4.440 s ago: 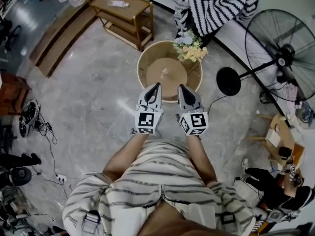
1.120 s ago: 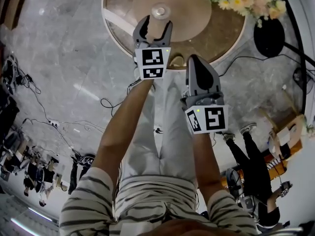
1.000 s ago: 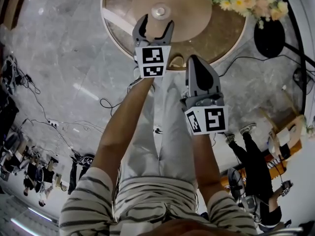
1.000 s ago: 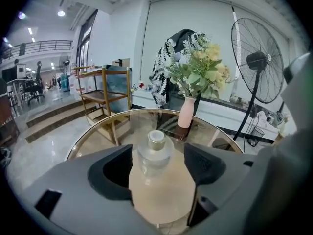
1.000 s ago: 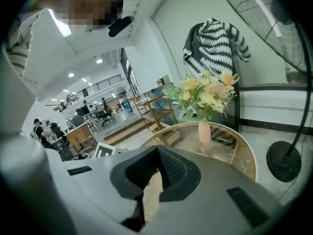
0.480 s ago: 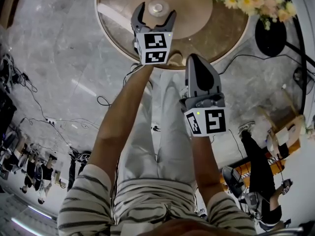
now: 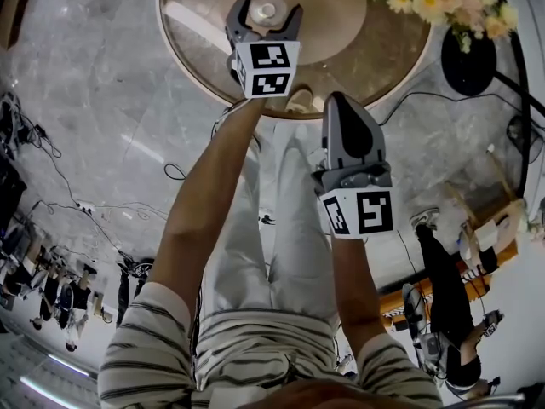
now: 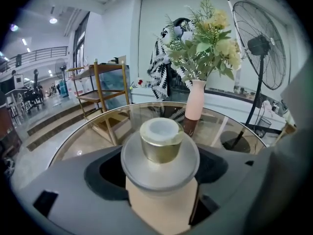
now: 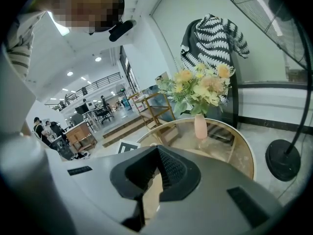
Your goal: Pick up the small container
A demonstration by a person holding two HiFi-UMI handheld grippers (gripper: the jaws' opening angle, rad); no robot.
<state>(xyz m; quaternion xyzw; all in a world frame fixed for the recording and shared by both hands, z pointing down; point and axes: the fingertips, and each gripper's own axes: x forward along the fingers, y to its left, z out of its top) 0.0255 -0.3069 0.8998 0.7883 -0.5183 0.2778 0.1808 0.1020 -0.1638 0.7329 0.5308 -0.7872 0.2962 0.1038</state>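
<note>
Now the open left gripper (image 7: 269, 11), jaws just narrowing slightly, straddles the small container (image 8: 162, 141); an off-centre squeeze may topple it.

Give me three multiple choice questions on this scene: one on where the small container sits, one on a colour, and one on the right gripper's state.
1. Where is the small container? A on the floor; B on the middle of the round table; C on a wooden shelf.
2. What colour is the vase? A blue; B black; C pink.
3. How does the right gripper stand? A shut and empty; B wide open; C shut on the container.
Answers: 1 B, the left gripper view shows it standing at the table's centre. 2 C, its pink body shows beneath the flowers. 3 A, its jaws meet with nothing between them.
</note>
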